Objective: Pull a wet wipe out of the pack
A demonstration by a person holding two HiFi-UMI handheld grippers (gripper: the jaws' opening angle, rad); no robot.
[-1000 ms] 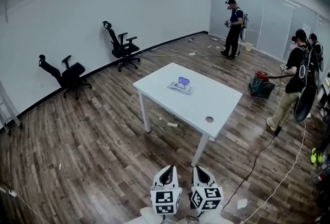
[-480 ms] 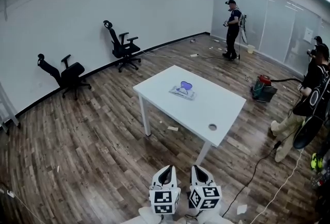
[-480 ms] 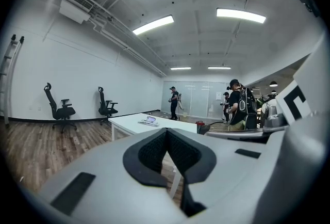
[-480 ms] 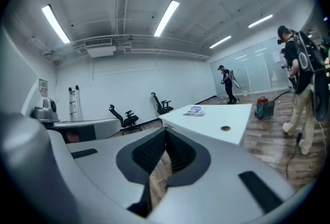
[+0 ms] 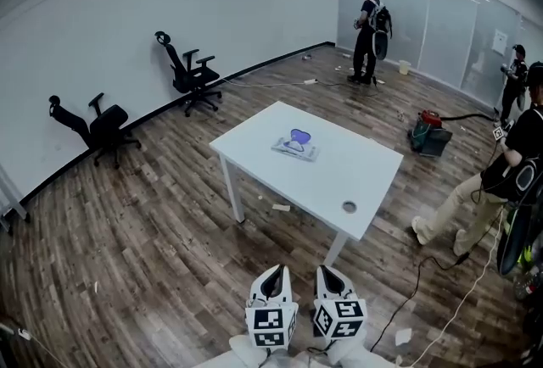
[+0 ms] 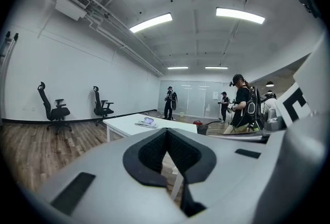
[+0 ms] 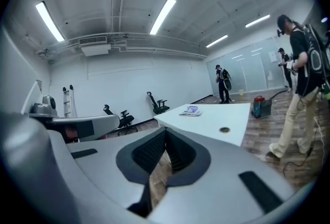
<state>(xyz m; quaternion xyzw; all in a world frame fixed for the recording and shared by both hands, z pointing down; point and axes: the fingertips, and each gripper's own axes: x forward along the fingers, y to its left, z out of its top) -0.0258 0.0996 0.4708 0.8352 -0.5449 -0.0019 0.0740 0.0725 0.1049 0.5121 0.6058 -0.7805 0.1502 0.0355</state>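
Open wood-plank floor [image 5: 246, 248] separates the left gripper [image 5: 272, 275] and right gripper [image 5: 330, 273] from the white rectangular surface [image 5: 339, 171]. On top, only a flat wet-wipe pack [image 5: 294, 146] and a round cable hole [image 5: 349, 207] interrupt it. A person in beige trousers [image 5: 501, 180] stands near its right side, black cable [image 5: 417, 277] trailing beside.

Bright, even light from ceiling strips [image 6: 240, 15] (fisheye bends edges, dark vignette); foreground seemingly soft, shadows faint.

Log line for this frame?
stage: pre-grasp | left gripper: shut, empty | right gripper: shut, empty | wipe pack: on table, far from both grippers
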